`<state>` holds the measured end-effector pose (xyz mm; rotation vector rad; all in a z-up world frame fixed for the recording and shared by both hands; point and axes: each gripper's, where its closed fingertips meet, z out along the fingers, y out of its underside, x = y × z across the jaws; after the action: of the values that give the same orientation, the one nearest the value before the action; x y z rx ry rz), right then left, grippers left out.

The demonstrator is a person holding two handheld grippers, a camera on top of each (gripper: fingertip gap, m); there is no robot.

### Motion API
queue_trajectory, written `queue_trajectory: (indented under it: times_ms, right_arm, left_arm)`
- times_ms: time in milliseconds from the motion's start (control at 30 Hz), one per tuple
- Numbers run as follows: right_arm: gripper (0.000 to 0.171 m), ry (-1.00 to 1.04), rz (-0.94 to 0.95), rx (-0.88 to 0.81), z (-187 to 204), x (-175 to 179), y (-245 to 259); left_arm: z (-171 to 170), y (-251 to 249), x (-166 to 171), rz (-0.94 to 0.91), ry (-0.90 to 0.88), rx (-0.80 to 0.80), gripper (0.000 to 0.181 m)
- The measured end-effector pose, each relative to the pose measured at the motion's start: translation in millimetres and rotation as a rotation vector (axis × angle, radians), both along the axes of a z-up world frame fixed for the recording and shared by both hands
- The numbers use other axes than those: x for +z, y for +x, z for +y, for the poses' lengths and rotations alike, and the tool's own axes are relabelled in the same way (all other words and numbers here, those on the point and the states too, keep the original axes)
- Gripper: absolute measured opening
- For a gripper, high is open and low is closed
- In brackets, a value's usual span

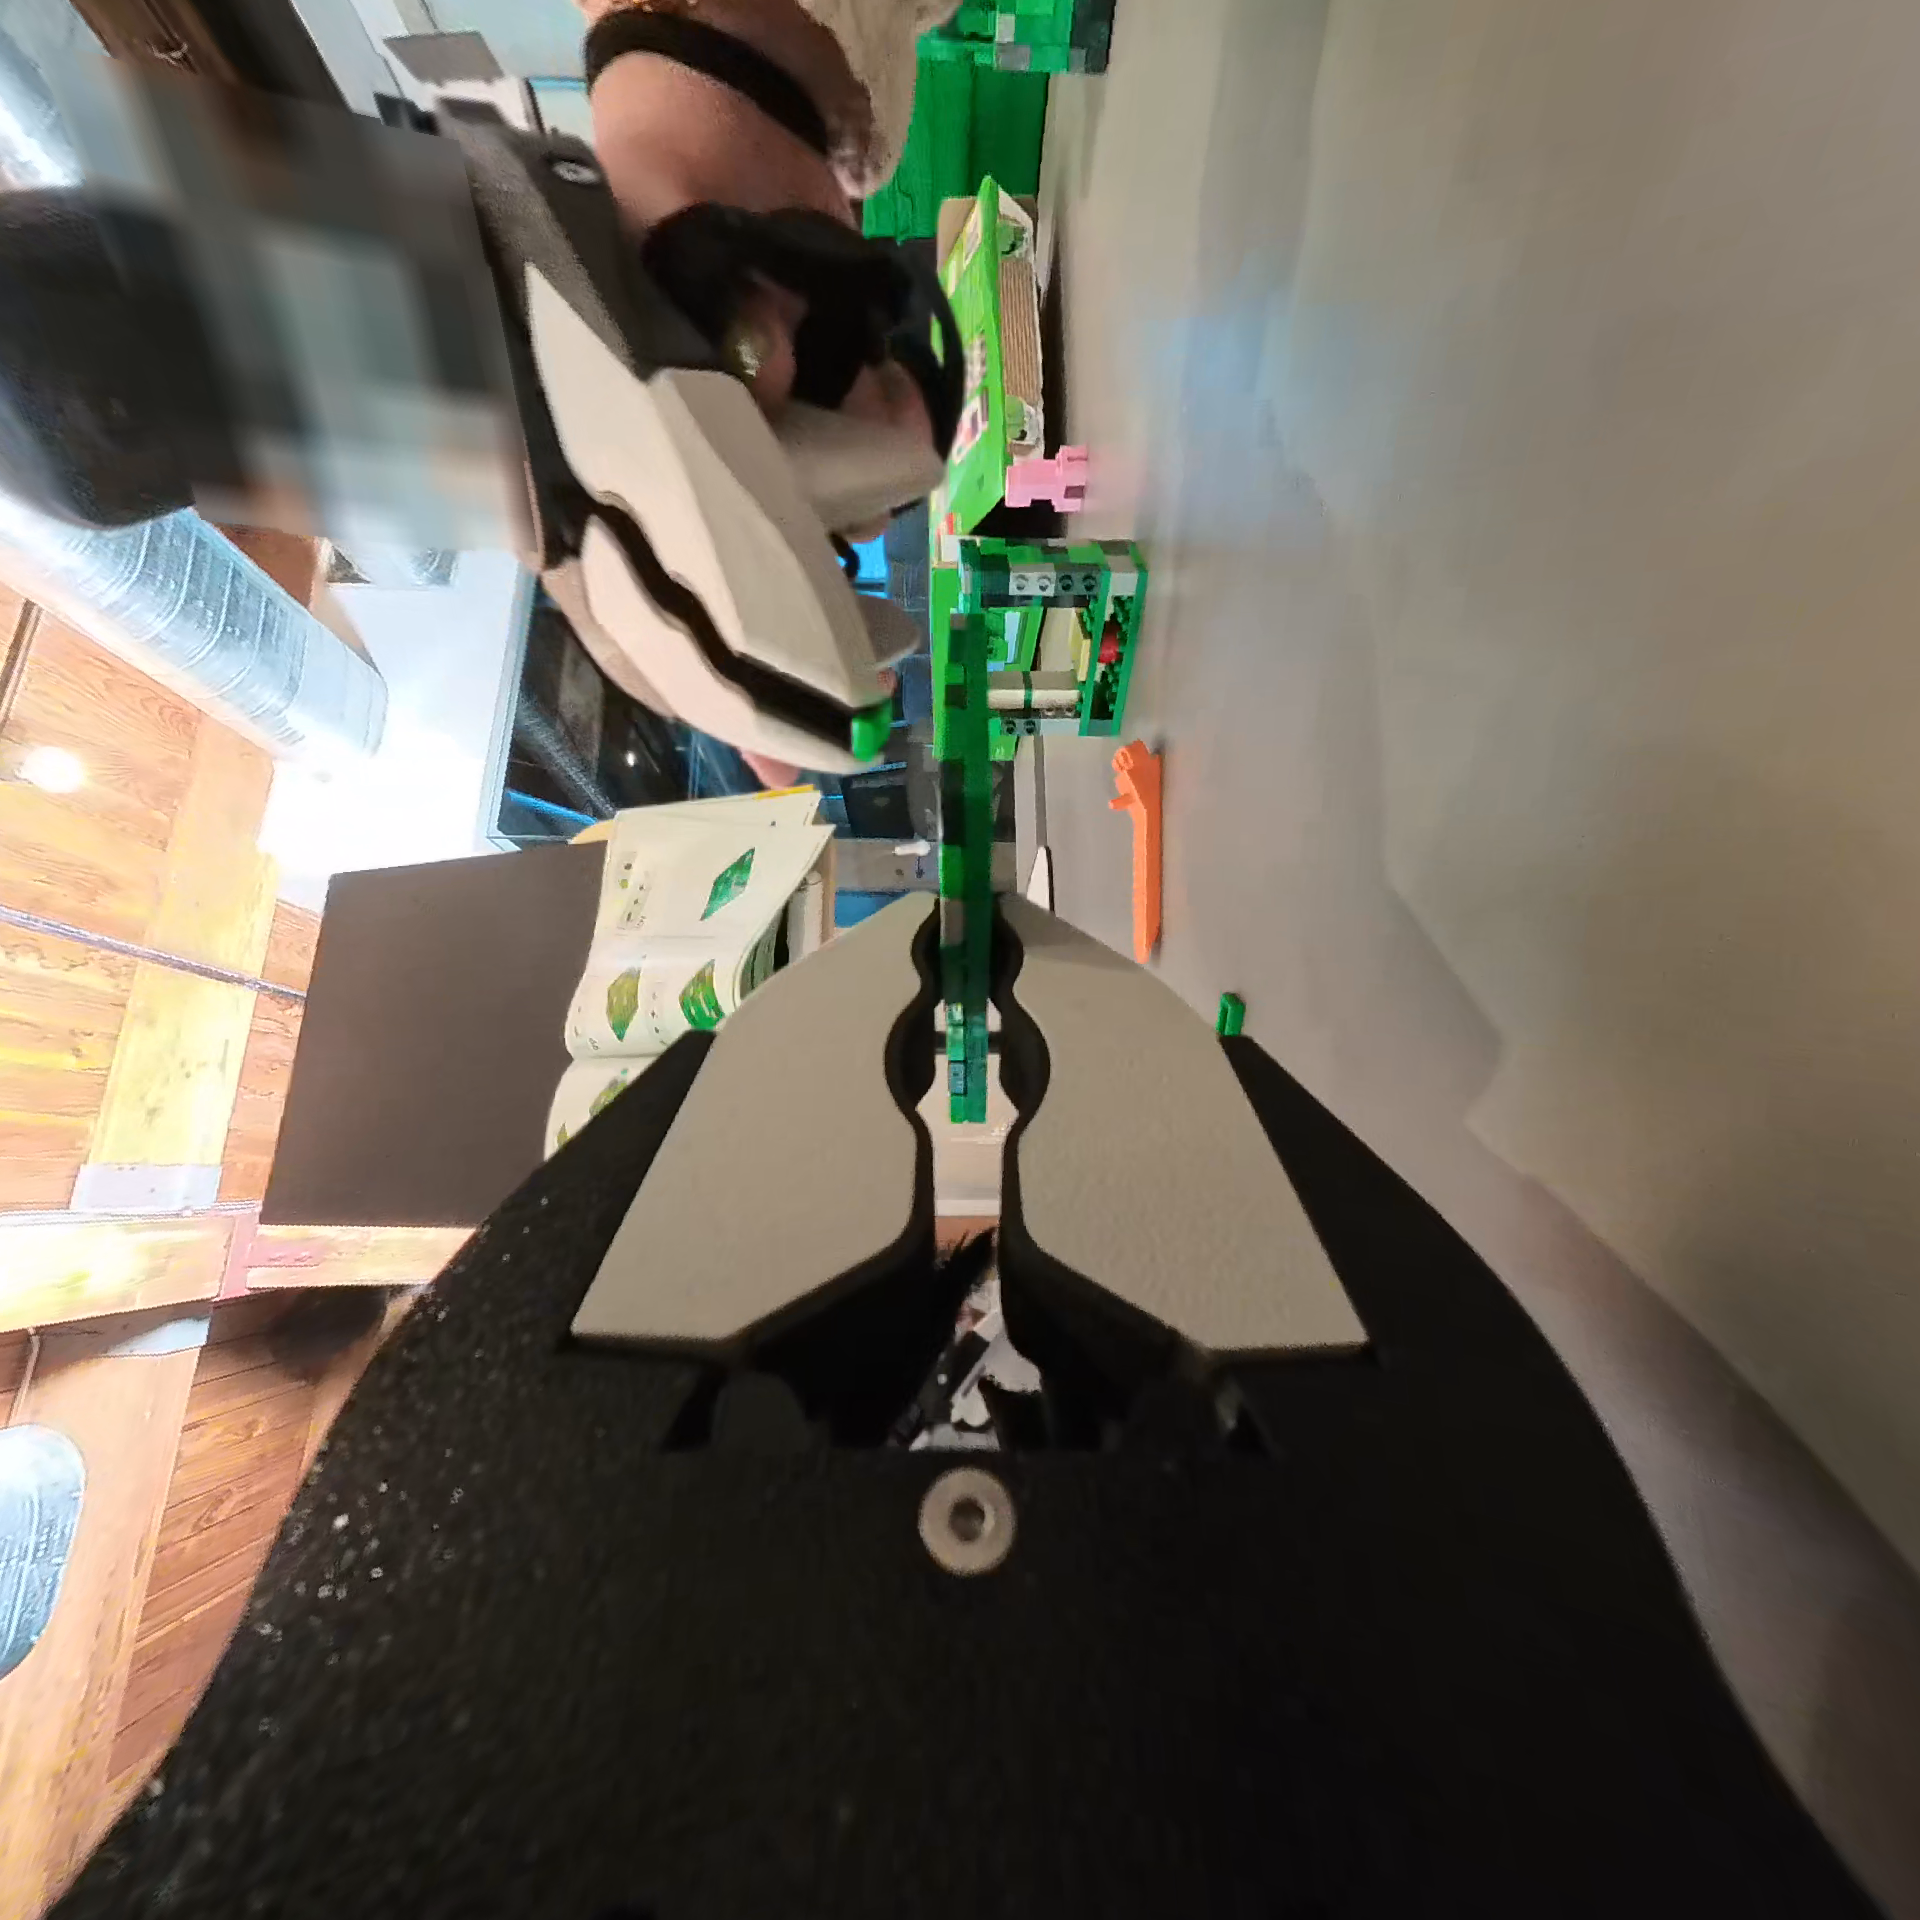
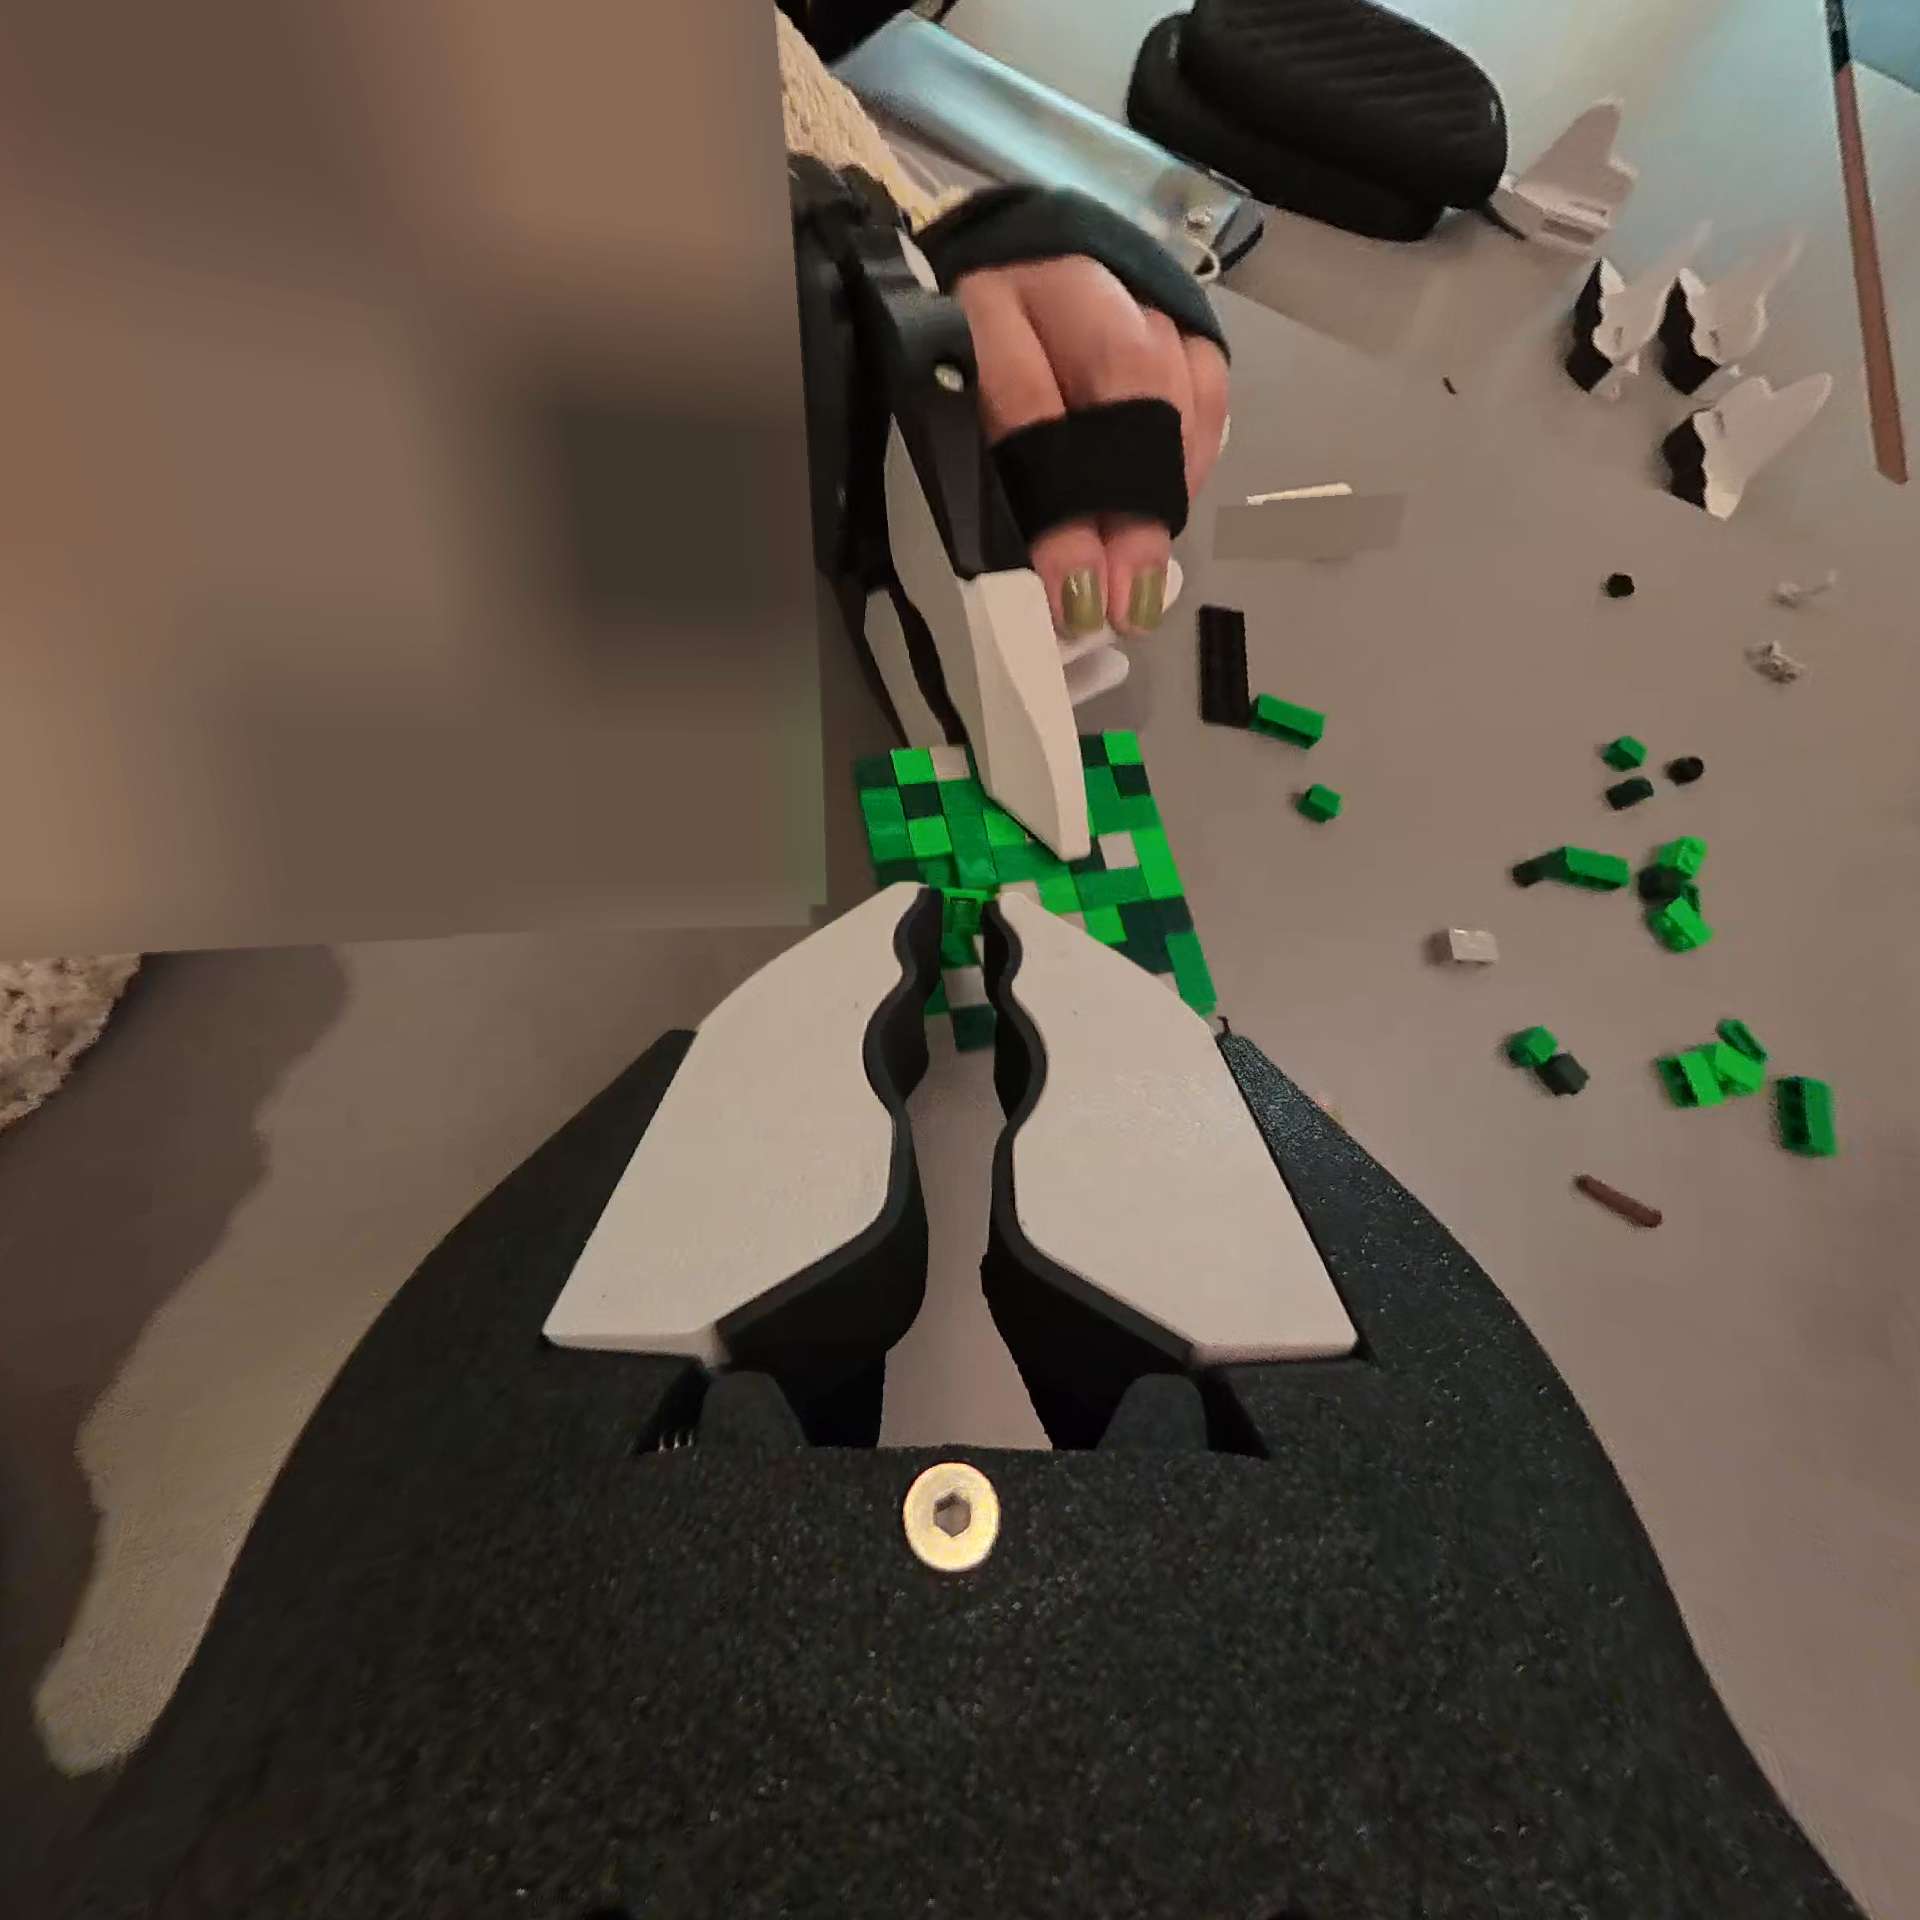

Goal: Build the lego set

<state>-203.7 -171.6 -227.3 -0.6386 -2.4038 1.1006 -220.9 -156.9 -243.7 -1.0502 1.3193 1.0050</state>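
Two tools: left tool (image 1: 968, 925), right tool (image 2: 961, 914). One green patchwork plate (image 2: 1132, 883). One small green brick (image 1: 871, 727) in right tool's tip. One orange separator (image 1: 1141, 842) on surface (image 1: 1558, 727). One pink figure (image 1: 1055, 478). One open booklet (image 1: 707, 935). One framed green build (image 1: 1060, 634). One black strip (image 2: 1222, 665). One grey brick (image 2: 1467, 945). One brown stick (image 2: 1619, 1200). Three black-and-white spare fingers (image 2: 1704, 457), far right. Loose green bricks (image 2: 1683, 894): roughly a dozen, exact count unclear.

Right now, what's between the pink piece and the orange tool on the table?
A small green and grey build, standing between the pink piece and the orange tool; the left wrist view shows it.
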Motion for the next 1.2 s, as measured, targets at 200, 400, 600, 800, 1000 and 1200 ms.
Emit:
queue_trajectory:
  times_ms: [200, 400, 600, 800, 1000, 1200]
  right_arm:
    - [0.007, -0.085, 0.038, 0.008, -3.3, -3.9, 1.6]
    - [0.007, -0.129, 0.027, 0.039, -11.4, -7.3, -0.2]
    - [0.007, -0.189, 0.019, 0.042, -3.8, -5.2, 3.5]
    - [0.007, -0.216, -0.026, 0.05, 3.4, -7.3, 9.8]
    - [0.008, -0.185, -0.036, 0.047, 5.9, -9.8, 11.7]
    - [0.009, -0.161, -0.042, 0.04, 9.5, -9.4, 15.8]
  left_arm:
    - [-0.9, 2.8, -1.6, -0.008, -0.01, -0.016, 0.006]
    - [-2.1, 4.3, -1.2, -0.011, -0.007, -0.027, 0.006]
    - [-4.8, 5.4, 4.2, -0.044, 0.011, -0.044, 0.006]
    - [-5.3, 6.7, 2.7, -0.051, 0.001, -0.053, 0.006]
    - [-5.0, 6.1, 0.3, -0.047, -0.009, -0.051, 0.006]
    - [-5.3, 6.1, 0.4, -0.054, -0.011, -0.052, 0.006]
